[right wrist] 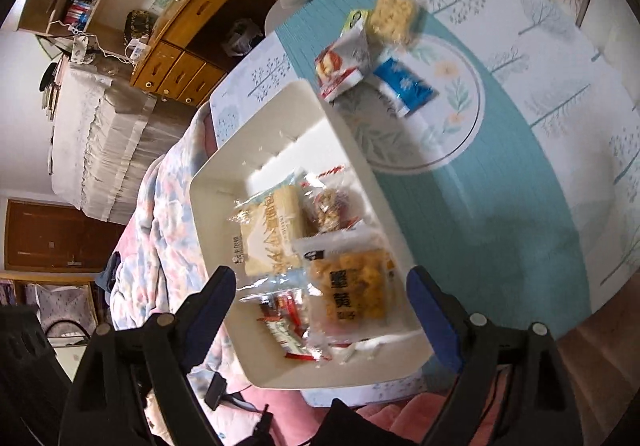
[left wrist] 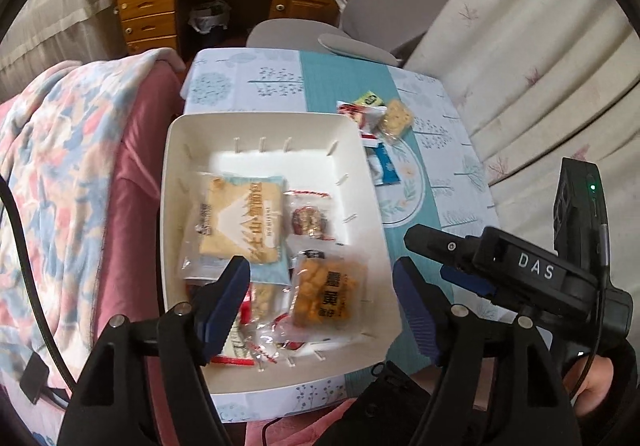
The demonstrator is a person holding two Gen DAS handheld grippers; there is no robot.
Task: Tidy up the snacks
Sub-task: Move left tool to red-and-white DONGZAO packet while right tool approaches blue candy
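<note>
A white rectangular plastic tray [left wrist: 172, 166] with slotted walls sits at the near left corner of the table [left wrist: 440, 174], which is covered by a pale cloth printed with blue trees and a teal band. Inside the tray lie several wrapped snacks: a large pale-blue-edged clear packet of beige crackers [left wrist: 240, 222], a small clear packet holding a dark red-brown sweet [left wrist: 310, 220], a clear packet of orange-brown fried pieces with a black label [left wrist: 328, 294], and red-and-white wrappers [left wrist: 256, 326] at the near end, partly under the others.

On the cloth beyond the tray's far right corner, apart from it, is a loose cluster of 4 more snacks: a square yellow puffed-rice cake in clear wrap [right wrist: 394, 20], a green-and-white sachet [right wrist: 356, 20] touching it, a red-and-white pouch [right wrist: 340, 66] and a blue-and-white foil packet [right wrist: 404, 86].

The left gripper [left wrist: 320, 298] hangs over the near end of the tray, its blue-padded jaws spread wide with nothing between them. The right gripper [right wrist: 320, 310] points down at the same end, jaws likewise wide and empty; in the left view its black body [left wrist: 520, 266] sits just to the right of the tray.

A pink floral blanket [left wrist: 60, 166] lies left of the table.
</note>
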